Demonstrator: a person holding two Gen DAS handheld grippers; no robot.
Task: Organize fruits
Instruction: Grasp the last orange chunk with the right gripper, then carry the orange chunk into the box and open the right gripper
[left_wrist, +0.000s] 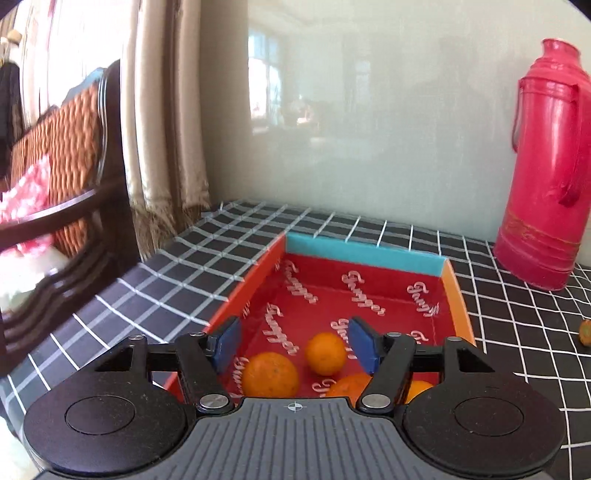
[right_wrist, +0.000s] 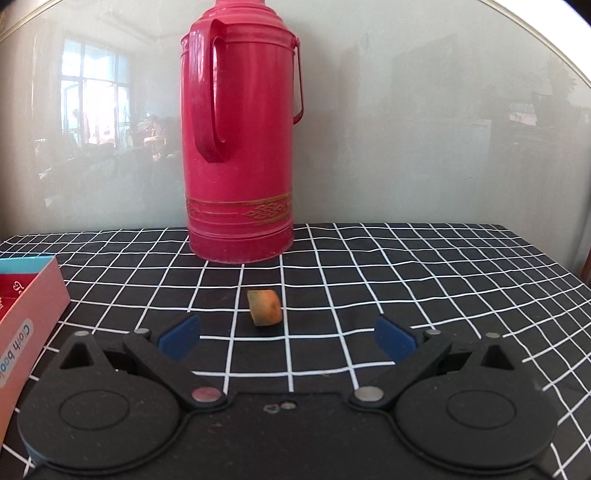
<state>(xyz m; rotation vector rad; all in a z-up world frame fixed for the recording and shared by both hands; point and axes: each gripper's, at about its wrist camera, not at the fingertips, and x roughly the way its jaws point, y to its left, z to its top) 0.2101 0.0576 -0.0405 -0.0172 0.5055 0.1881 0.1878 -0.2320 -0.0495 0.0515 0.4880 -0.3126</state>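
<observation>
So the left gripper (left_wrist: 293, 341) is hanging over the near end of the box (left_wrist: 455, 291), jaws apart with nothing between the pads. Oranges sit right below it: one big orange (left_wrist: 271, 373) by the box's left wall, a smaller one (left_wrist: 325, 352) just beside it toward the middle, and two more partly hidden under the gripper body at the near right. They're all bunched at the near end, and the far end by the teal wall is bare red lining. My guess is that's just the easiest drop spot from this side. The box sits on the checked cloth (left_wrist: 207, 266) toward the table's left edge, near the curtain.

The right gripper (right_wrist: 288, 334) is spread wide and empty too, aimed at the one piece left out on the cloth, a stubby orange-green chunk (right_wrist: 264, 307). It lies just ahead of the pads, roughly centred between them, not touching either. Can't tell exactly what fruit it is. The red thermos (right_wrist: 240, 147) stands behind it by the table's back edge, well apart, so it shouldn't get in the way of a grab. The box's corner pokes in at the left there.

Looks like the last piece to go in.
</observation>
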